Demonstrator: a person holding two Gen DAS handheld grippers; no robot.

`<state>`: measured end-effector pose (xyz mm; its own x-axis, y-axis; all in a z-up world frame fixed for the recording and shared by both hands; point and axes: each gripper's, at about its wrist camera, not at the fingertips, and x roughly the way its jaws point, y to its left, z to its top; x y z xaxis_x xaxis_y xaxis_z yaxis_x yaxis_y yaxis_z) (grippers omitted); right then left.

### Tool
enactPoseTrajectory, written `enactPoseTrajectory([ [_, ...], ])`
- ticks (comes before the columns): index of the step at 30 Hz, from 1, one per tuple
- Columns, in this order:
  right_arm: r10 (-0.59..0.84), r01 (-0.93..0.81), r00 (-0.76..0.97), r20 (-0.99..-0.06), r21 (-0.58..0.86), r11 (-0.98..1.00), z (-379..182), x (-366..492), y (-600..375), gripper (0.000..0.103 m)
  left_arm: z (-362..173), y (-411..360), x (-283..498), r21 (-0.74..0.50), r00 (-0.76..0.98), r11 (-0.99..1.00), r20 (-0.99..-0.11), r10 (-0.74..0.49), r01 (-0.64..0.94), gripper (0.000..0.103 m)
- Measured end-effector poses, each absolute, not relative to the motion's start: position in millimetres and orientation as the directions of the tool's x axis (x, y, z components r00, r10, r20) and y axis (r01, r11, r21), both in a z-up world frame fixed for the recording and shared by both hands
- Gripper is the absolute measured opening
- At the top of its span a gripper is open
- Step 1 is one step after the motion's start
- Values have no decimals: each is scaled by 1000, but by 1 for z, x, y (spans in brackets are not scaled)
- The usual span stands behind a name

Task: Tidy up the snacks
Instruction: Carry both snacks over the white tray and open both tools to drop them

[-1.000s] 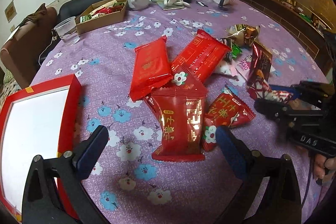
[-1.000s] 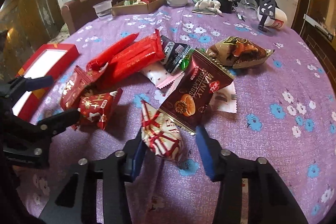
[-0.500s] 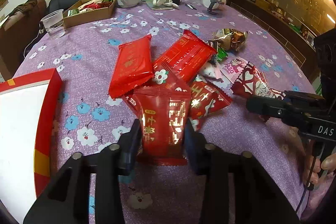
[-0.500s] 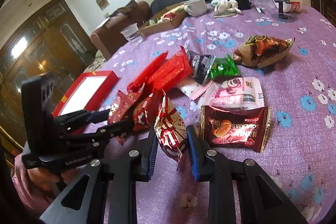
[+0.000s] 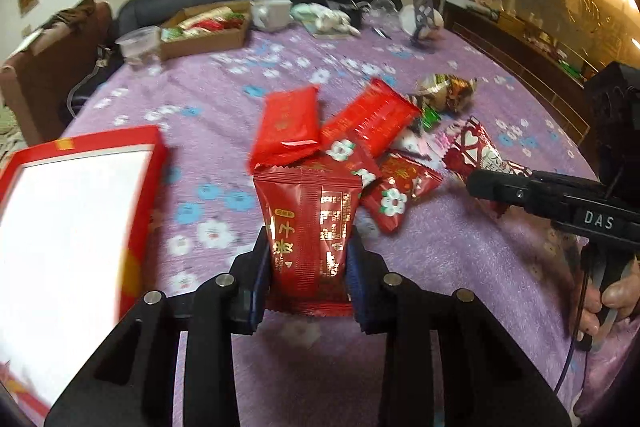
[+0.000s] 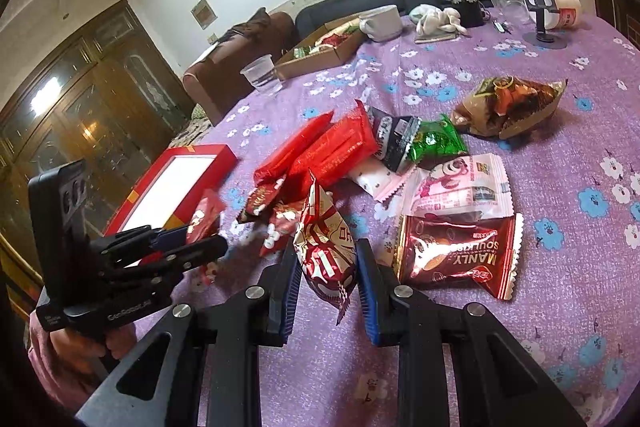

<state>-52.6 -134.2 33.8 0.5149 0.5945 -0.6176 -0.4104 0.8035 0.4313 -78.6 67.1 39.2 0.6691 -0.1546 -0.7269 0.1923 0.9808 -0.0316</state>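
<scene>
**Both grippers now closed on a packet each**

Since the earlier frames the left gripper (image 5: pixel 307 267) has gone from wide open above the pile to clamped on the dark red foil snack packet with gold lettering (image 5: pixel 308 227); its jaws have just been closing, and the packet now stands between the fingers (image 5: pixel 260 267), lifted at its near end. The right gripper (image 6: pixel 328 275) has also been closing, and grips the red-and-white patterned foil packet (image 6: pixel 326 247), which stands upright between the pads.

Taking the red-rimmed shallow box with the white inside (image 5: pixel 72 227) as landmark: the left gripper's packet is just right of the box, its long axis running away from the camera, roughly parallel to the box's near wall. The right gripper's packet lies further from the box, beyond the left gripper as the right wrist view shows it. The left hand is therefore the nearer one, and its coming move is probably a short sideways carry over the box rim.

Farther from the box lies the loose pile of red, green, pink and brown wrapped snacks (image 6: pixel 400 155) on the purple flowered tabletop (image 5: pixel 440 307); at the far edge sits a brown cardboard box (image 5: pixel 204 35).
</scene>
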Motion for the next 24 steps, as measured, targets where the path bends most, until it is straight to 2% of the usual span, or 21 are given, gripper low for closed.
enactPoseTrajectory([
  [12,606,-434,533,-591,424,795,44,-61,-116,27,70,127,-120,59,773,998,-634,18,25,31],
  [24,728,-627,390,-563,416,658,71,-75,14,26,70,179,-134,110,795,987,-585,161,-119,32],
])
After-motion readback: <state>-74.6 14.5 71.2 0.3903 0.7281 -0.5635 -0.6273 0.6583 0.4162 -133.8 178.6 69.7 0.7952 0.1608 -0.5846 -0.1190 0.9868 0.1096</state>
